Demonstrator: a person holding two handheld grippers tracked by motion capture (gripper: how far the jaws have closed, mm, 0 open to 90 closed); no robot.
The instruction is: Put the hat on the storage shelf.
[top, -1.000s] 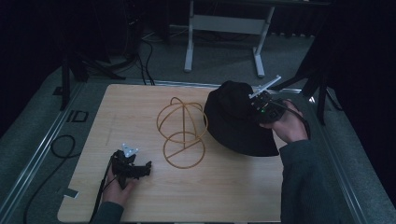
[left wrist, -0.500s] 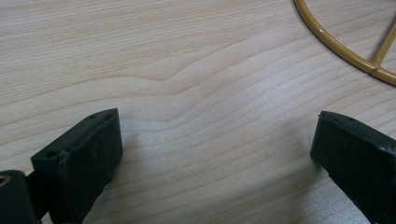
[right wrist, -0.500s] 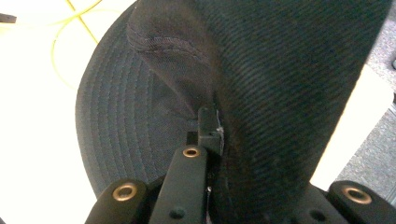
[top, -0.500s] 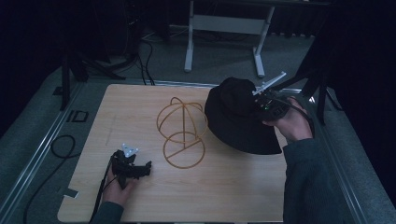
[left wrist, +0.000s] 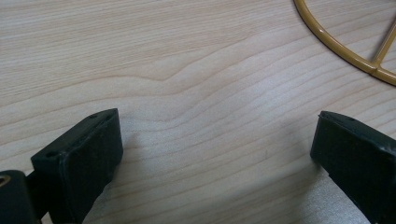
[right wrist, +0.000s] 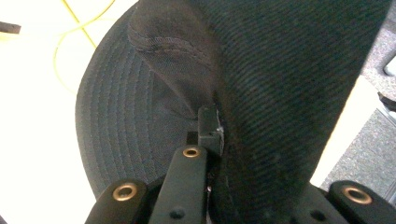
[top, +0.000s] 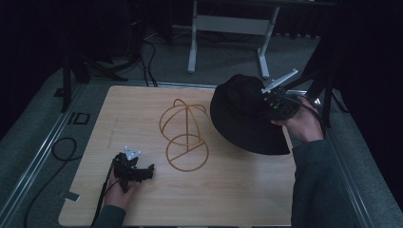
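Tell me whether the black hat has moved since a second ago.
Yes. The black hat, clamped in the right gripper, has tilted up slightly off the table, beside the unmoved wire stand.

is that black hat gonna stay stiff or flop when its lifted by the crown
Likely floppy: the black hat creases where the right gripper pinches its fabric. The stitched brim probably droops. It looks light, held up by one pinch.

Pale wooden table with a wire stand on it

The light, wood-grained rectangular tabletop (top: 228,199) carries a yellow wire hat stand with a domed cage and ring base (top: 183,137) near its centre. At about seven o'clock from that stand, the left gripper (top: 142,172) rests on the bare wood.
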